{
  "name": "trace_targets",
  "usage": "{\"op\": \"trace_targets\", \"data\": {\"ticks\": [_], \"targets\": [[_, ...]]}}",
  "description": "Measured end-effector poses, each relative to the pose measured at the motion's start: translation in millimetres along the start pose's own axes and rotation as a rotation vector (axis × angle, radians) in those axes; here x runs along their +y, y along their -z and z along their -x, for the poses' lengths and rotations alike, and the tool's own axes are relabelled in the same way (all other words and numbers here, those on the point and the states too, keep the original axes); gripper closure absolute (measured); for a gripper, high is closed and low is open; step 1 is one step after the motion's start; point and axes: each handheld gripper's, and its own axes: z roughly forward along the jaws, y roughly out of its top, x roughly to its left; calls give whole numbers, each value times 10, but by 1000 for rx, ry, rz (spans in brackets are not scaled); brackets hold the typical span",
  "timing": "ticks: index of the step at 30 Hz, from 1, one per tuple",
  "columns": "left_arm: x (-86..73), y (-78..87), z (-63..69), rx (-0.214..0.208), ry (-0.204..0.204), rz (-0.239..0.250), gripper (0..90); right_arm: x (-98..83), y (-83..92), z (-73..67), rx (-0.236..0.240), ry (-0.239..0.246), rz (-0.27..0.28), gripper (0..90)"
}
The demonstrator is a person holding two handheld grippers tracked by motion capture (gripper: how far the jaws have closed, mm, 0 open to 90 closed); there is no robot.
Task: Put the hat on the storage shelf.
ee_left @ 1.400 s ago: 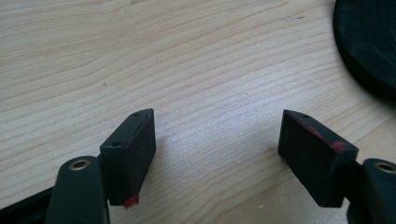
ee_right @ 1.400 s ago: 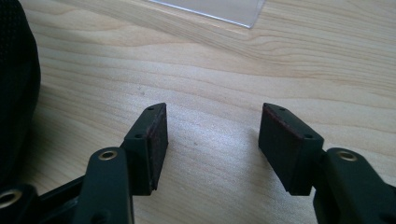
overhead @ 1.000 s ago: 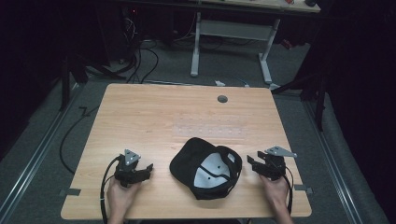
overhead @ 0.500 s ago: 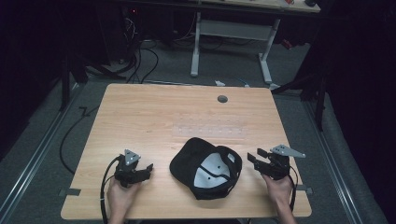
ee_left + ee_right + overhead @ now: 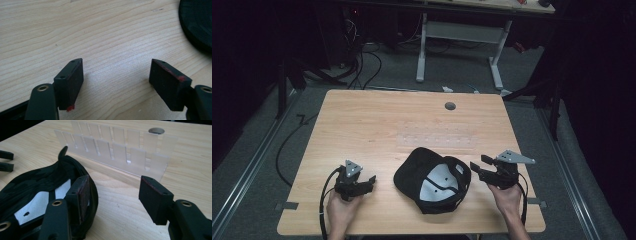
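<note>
While the cap point(image 5: 433, 179) is lying upside down near the front edge of the table point(image 5: 377, 115), with its white lining facing up and its brim toward the left gripper point(image 5: 371, 180), it is sitting between the two grippers, probably so that each one can reach one side. The right gripper point(image 5: 475, 165) is hovering just beside the cap's rim with nothing between its jaws, which have just been opening, seemingly to take that rim. The left gripper is resting on the wood with jaws apart and empty, waiting, and a clear rack point(image 5: 112, 150) is standing behind the cap.
</note>
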Motion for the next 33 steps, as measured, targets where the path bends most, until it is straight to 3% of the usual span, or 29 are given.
{"op": "trace_targets", "data": {"ticks": [16, 24, 33], "targets": [[0, 0, 0, 0, 0, 0, 278, 208, -176, -178, 71, 99, -31, 406], [0, 0, 0, 0, 0, 0, 278, 284, -276, -244, 95, 121, -40, 383], [0, 0, 0, 0, 0, 0, 278, 350, -442, -309, 132, 153, -88, 355]]}}
